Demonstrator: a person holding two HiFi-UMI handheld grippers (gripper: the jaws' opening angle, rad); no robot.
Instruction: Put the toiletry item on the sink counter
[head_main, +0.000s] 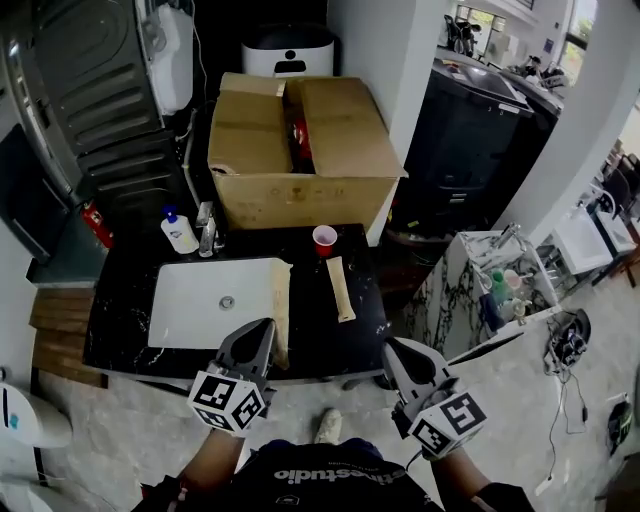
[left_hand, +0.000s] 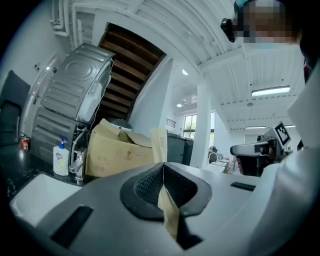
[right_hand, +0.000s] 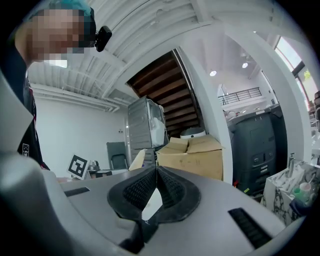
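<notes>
**A:** Item one, left gripper (left_hand: 163, 167): jaws pinched tight on a long, flat, tan paper toiletry pack (left_hand: 159, 144).

**B:** We log that pack as running forward over the right rim of the white rectangular sink basin (head_main: 200, 300). Resting or lifted, we cannot tell.

**A:** Item two, right gripper (right_hand: 156, 170): jaws closed together, nothing between them.

**B:** Beyond, on the black stone counter (head_main: 250, 248): a second tan pack (head_main: 340, 288), a small red cup (head_main: 324, 239), a white pump bottle (head_main: 179, 232).

**A:** Our advice: carry the held pack right of the basin, lay it flat on bare stone beside its twin and clear of the cup, then release.
</notes>
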